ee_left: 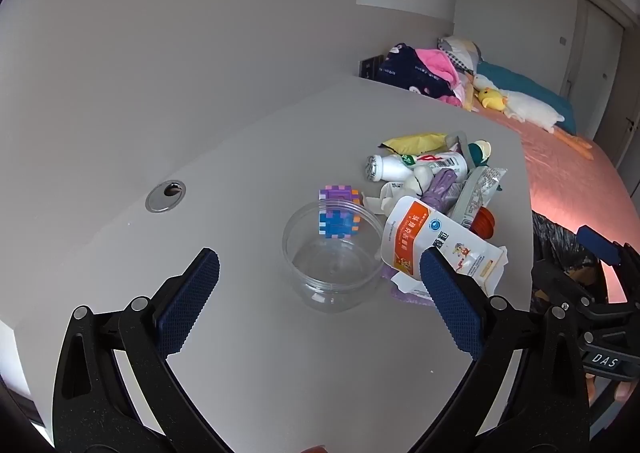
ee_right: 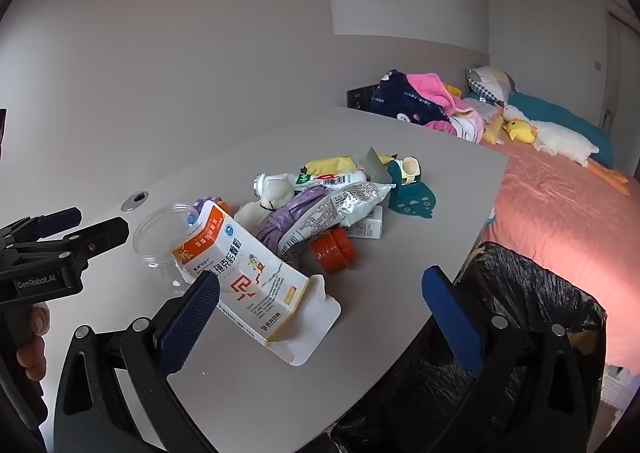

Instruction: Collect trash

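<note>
Left gripper [ee_left: 320, 273] and right gripper [ee_right: 320, 293] gape wide.

Grey bench [ee_left: 240, 333] with a round metal cable grommet [ee_left: 165, 195]; beyond it, a bed with pink cover [ee_right: 560, 213] bearing a white plush goose [ee_right: 560, 141], a yellow plush chick [ee_right: 520, 130], a checked pillow [ee_right: 490, 83], a teal blanket [ee_right: 568, 121] and heaped navy and pink clothes [ee_right: 416, 101].

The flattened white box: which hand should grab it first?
Probably the right. The flattened white box lies just ahead of its open tool, and the black bin bag sits at that side.
</note>
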`<action>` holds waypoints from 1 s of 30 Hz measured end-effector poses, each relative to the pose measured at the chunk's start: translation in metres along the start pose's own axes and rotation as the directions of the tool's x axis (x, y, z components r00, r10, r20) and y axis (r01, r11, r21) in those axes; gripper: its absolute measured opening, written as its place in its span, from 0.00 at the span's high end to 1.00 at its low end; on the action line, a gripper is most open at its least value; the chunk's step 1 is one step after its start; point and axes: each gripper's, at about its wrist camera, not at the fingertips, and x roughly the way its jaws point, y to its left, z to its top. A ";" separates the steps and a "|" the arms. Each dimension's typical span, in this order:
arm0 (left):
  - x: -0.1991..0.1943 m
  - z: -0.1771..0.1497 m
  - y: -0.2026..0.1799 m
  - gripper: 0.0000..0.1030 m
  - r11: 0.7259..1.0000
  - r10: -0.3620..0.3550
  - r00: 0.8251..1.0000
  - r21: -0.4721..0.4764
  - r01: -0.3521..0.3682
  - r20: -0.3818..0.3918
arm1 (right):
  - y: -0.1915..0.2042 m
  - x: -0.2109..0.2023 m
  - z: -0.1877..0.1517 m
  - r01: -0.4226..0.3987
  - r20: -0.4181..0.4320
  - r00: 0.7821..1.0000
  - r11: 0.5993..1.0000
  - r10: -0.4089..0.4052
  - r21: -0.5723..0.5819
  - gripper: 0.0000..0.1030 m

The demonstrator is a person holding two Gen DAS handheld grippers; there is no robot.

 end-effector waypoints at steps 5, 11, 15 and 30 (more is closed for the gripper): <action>0.000 0.000 0.000 0.06 1.000 -0.001 1.000 0.017 0.001 0.001 | 0.001 -0.002 0.001 0.002 0.001 1.000 1.000 -0.002 0.000 0.02; 0.000 0.000 -0.002 0.06 1.000 0.001 1.000 0.023 -0.001 0.001 | 0.001 -0.004 -0.001 0.000 0.001 1.000 1.000 0.000 -0.002 0.02; -0.001 0.000 -0.004 0.06 1.000 0.004 1.000 0.026 -0.004 0.002 | 0.001 -0.005 -0.001 0.000 0.003 1.000 1.000 0.000 -0.002 0.02; -0.002 -0.001 -0.005 0.06 0.999 0.021 1.000 0.045 -0.022 0.007 | 0.005 -0.008 -0.001 0.008 0.005 1.000 1.000 -0.008 -0.015 0.02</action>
